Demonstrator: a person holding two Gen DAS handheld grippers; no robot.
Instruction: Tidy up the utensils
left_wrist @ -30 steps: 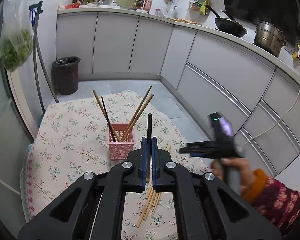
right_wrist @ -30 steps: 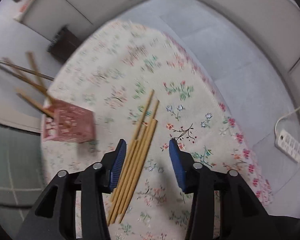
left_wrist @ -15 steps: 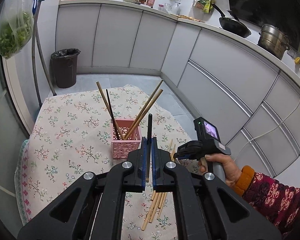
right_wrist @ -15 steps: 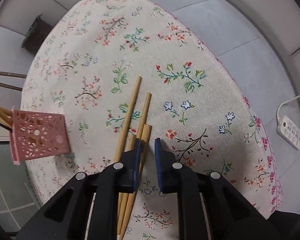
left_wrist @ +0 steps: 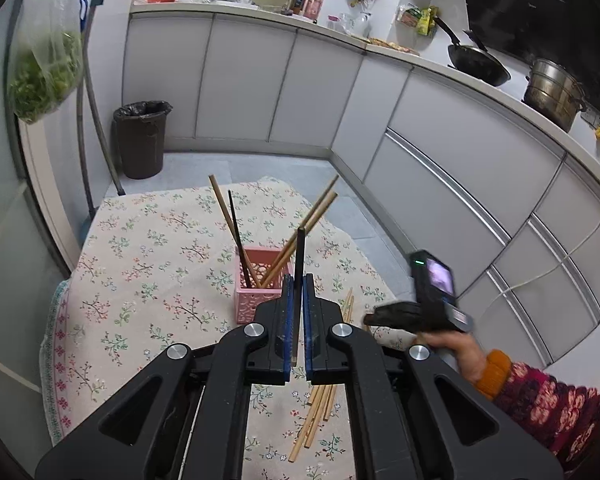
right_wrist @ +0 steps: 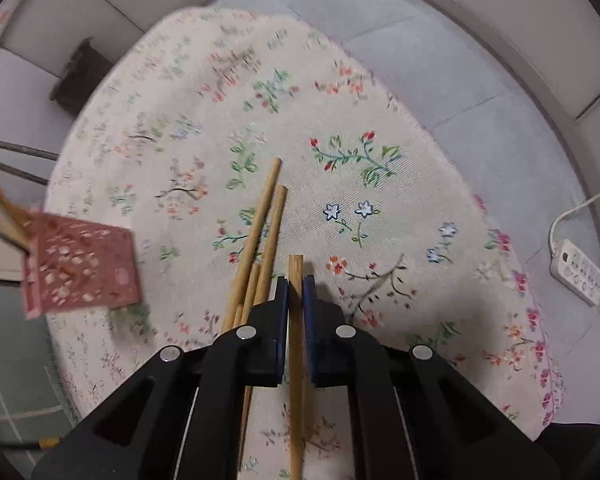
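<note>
A: What does the left gripper (left_wrist: 296,312) have?
B: It is squeezed tight on a black chopstick (left_wrist: 299,264), just in front of the pink basket (left_wrist: 260,296).
A: And the right gripper (right_wrist: 296,300)?
B: Squeezed on one wooden chopstick (right_wrist: 296,344). The loose chopsticks (right_wrist: 260,236) lie on the table (right_wrist: 380,200), right of the basket.

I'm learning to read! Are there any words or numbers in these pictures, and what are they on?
No words or numbers can be read here.
The bottles and packets on the counter: labels too small and blurred.
The little screen on the right tongs' handle: blurred.
The power strip on the floor: no readable marks.
The pink basket and tablecloth: only patterns.
</note>
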